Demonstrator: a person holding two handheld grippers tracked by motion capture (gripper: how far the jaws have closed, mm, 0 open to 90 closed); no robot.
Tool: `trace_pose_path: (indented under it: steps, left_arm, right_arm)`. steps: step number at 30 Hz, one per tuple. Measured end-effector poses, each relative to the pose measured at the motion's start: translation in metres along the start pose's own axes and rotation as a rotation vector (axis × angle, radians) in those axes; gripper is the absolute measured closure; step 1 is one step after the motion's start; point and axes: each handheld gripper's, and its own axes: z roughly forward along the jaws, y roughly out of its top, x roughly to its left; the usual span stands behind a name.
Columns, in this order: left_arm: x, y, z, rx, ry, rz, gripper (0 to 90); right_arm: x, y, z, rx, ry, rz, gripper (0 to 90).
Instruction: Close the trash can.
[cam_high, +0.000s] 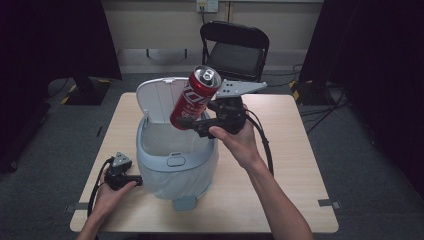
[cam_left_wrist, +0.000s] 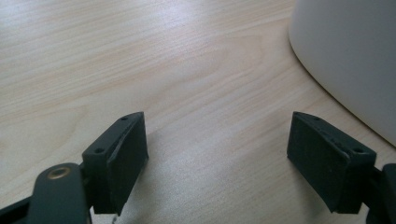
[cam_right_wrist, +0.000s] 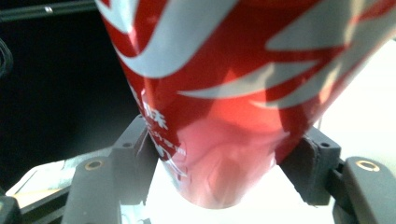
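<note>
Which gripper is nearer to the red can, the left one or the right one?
Right. The right gripper is shut on the can, holding it tilted above the open bin. The left gripper rests open on the table, beside the bin's base.

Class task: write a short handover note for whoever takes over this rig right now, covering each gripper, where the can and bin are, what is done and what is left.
Right gripper: shut on the red drink can, gripping its lower end; the can is tilted, top up, above the bin's opening.
Left gripper: open, nothing between its jaws, low over the wooden table beside the bin.
Bin: the light grey waste bin stands on the table, lid up, white liner inside.
Done: can picked up and brought over the bin.
Left: release the can into the bin, probably then close the lid.
</note>
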Motion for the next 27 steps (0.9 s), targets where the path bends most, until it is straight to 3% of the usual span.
trace_pose_path:
  steps: [7,11,15,18,27]
  left_arm:
    - [0.000,0.000,0.000,0.002,-0.001,0.000,19.7]
    - [0.000,0.000,0.000,0.000,0.000,0.000,19.7]
    - [0.000,0.000,0.000,0.001,-0.001,0.000,19.6]
    - [0.000,0.000,0.000,0.000,0.001,0.001,19.6]
    - [0.000,0.000,0.000,0.001,0.000,0.001,19.5]
  right_arm:
    - [0.000,-0.009,0.021,0.059,-0.006,-0.005,28.8]
    - [-0.001,-0.013,0.023,0.071,-0.023,0.000,27.7]
    - [-0.003,-0.015,0.018,0.068,-0.031,0.005,29.5]
    - [-0.005,-0.017,0.012,0.060,-0.042,-0.001,35.8]
    - [-0.017,-0.020,-0.011,0.056,-0.138,-0.004,38.6]
